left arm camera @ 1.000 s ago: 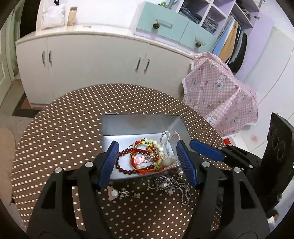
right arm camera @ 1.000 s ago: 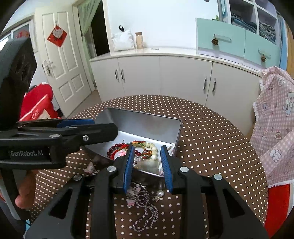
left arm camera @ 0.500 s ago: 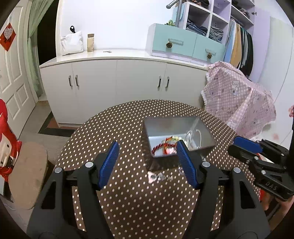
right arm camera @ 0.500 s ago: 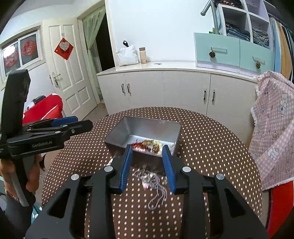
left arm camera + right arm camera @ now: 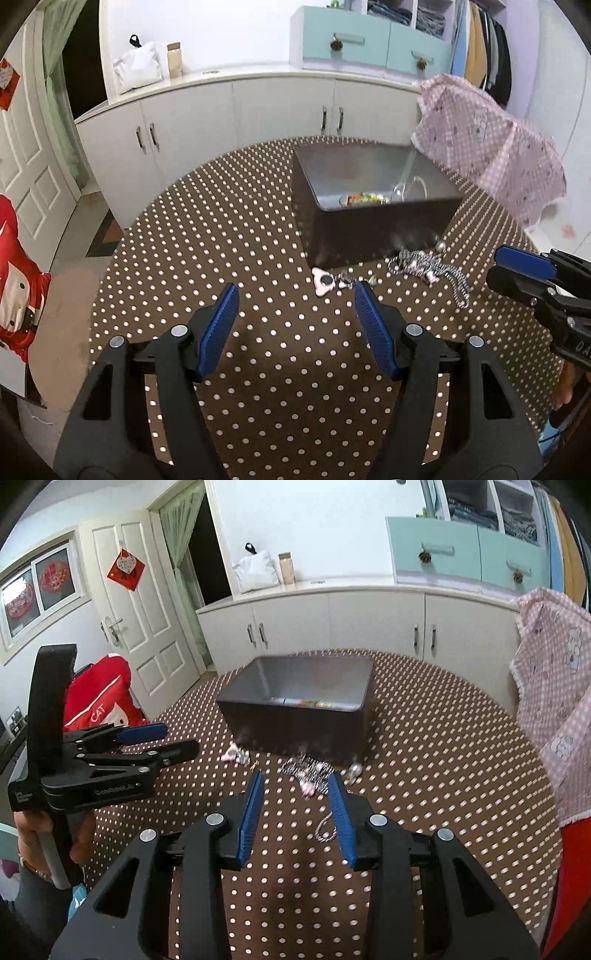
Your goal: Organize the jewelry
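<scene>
A grey metal box (image 5: 369,236) (image 5: 295,720) stands on the dotted table with coloured bracelets (image 5: 364,199) inside. In front of it lie a silver chain heap (image 5: 424,264) (image 5: 310,770), a pink-white charm (image 5: 323,282) (image 5: 232,755) and a pearl (image 5: 439,245) (image 5: 354,770). My left gripper (image 5: 295,288) (image 5: 177,738) hangs open and empty, just short of the charm. My right gripper (image 5: 296,776) (image 5: 517,266) is open too, moderately wide, nothing pressed between its pads. The chain's tail lies on the cloth under its fingertips.
The round table (image 5: 258,229) has a brown cloth with white dots. White cabinets (image 5: 369,627) run behind it. A pink checked cover (image 5: 487,147) drapes something at the right, and a red cushion (image 5: 99,701) sits at the left. A hand (image 5: 33,845) holds the left gripper's handle.
Both grippers have drawn back from over the box toward the near table edge. The box now sits farther off. The right jaws stand a little wider.
</scene>
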`<state>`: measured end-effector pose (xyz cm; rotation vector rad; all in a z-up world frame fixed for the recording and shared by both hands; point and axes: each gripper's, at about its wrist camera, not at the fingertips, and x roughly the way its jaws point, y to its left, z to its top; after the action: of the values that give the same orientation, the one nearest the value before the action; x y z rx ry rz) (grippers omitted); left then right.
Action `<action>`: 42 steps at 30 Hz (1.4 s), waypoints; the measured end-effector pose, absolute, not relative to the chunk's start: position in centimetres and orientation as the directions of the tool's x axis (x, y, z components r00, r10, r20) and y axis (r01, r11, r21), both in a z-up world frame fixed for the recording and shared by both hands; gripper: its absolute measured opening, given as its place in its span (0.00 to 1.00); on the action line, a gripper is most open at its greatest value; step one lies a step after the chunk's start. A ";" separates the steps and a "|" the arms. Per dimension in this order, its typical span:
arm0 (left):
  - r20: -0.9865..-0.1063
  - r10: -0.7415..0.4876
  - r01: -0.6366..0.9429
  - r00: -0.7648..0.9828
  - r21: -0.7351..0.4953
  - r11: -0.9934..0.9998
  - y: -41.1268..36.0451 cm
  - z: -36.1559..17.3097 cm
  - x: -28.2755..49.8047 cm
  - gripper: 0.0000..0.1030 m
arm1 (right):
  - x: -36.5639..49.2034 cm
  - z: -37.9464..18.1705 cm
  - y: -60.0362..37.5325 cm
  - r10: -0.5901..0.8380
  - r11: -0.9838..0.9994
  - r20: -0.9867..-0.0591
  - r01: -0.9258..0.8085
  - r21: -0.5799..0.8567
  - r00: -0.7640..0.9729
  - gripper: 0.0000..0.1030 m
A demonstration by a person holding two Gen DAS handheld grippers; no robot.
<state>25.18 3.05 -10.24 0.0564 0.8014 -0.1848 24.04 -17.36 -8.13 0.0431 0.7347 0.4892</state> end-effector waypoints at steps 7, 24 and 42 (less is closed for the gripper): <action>-0.750 -0.125 0.194 0.650 0.004 0.981 2.2 -12.1 25.9 0.63 | 24.2 -9.7 -16.6 0.456 0.879 -0.653 -0.423 0.221 0.605 0.33; -0.784 -0.121 0.233 0.608 0.030 0.972 -0.2 -13.5 29.3 0.58 | 25.3 -10.2 -17.0 0.475 0.870 -0.663 -0.423 0.254 0.579 0.38; -0.734 -0.165 0.198 0.659 -0.043 0.979 3.2 -11.4 26.6 0.21 | 26.6 -10.1 -12.6 0.449 0.868 -0.690 -0.460 0.186 0.568 0.39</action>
<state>26.63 3.19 -11.45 0.0417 0.8265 -0.2057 26.58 -12.62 -10.10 -0.0149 0.8058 0.5333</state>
